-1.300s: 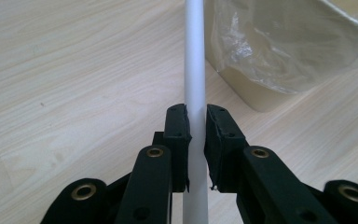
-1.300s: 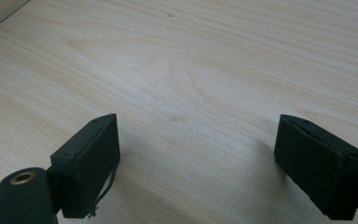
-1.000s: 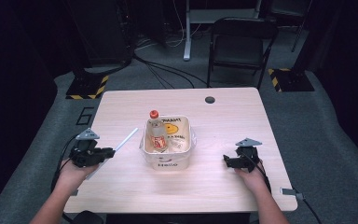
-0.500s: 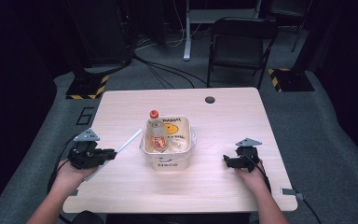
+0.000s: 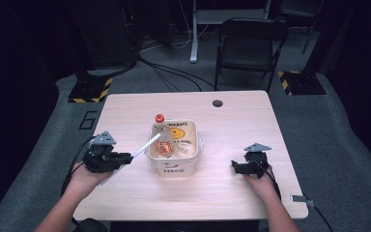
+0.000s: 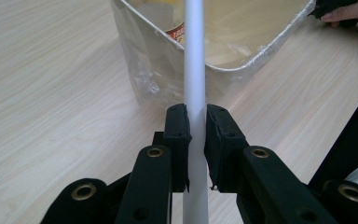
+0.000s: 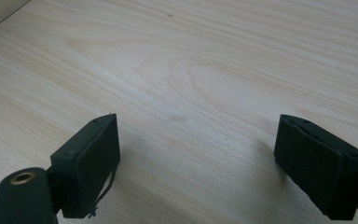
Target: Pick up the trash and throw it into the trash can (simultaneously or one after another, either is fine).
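My left gripper (image 5: 125, 158) (image 6: 196, 135) is shut on a long white stick (image 5: 145, 145) (image 6: 195, 70), which runs between the pads and points toward the white bin (image 5: 172, 166) (image 6: 223, 70). The stick's far end reaches over the bin's left rim. Inside the bin stands a small bottle (image 5: 163, 137) with an orange cap and a red label, beside yellow packaging (image 5: 181, 133). A clear plastic liner hangs over the bin's edge. On the right side of the table my right gripper (image 5: 235, 167) (image 7: 198, 158) rests low over bare wood, jaws wide apart with nothing between them.
The light wooden table (image 5: 212, 193) has a round cable hole (image 5: 217, 103) near its far edge. A black folding chair (image 5: 249, 48) and desk legs stand beyond it on grey carpet. Cables trail from both grippers.
My left gripper has moved right toward the bin and slightly up, carrying the white stick so its tip now reaches the bin's rim. The right gripper has stayed put.
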